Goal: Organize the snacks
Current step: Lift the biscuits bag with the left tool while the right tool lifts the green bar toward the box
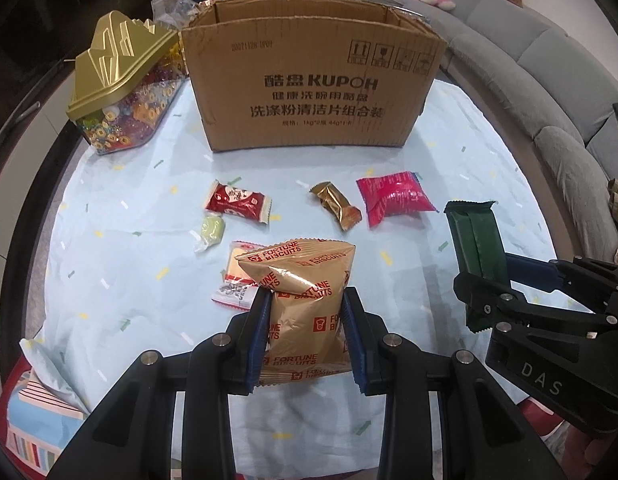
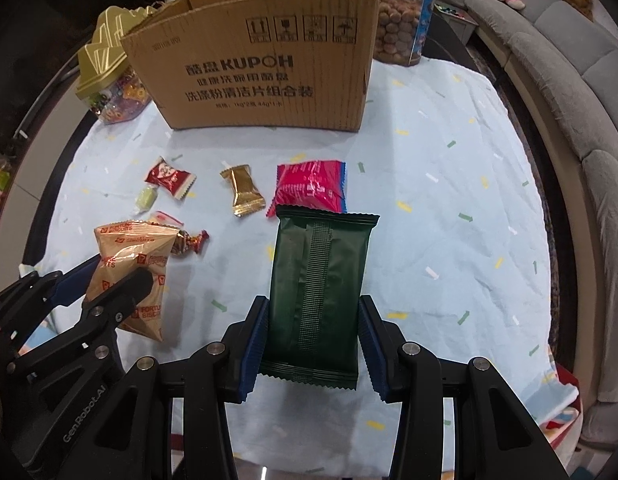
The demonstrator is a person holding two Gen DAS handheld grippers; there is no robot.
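I can't see inside the cardboard box (image 1: 309, 80). My left gripper (image 1: 305, 336) is clamped on the biscuit bag (image 1: 305, 312) and my right gripper (image 2: 313, 340) on the green packet (image 2: 321, 280), both off the table. The pink pack (image 1: 393, 196), red packet (image 1: 239, 202) and gold candy (image 1: 335, 204) are left on the cloth.

Glossy crinkled foil wraps the biscuit packet (image 1: 305, 312); the green packet (image 2: 319, 300) looks matt plastic. Behind them, the cardboard box (image 1: 309, 84) is rough corrugated paper on soft cloth (image 1: 129, 208).
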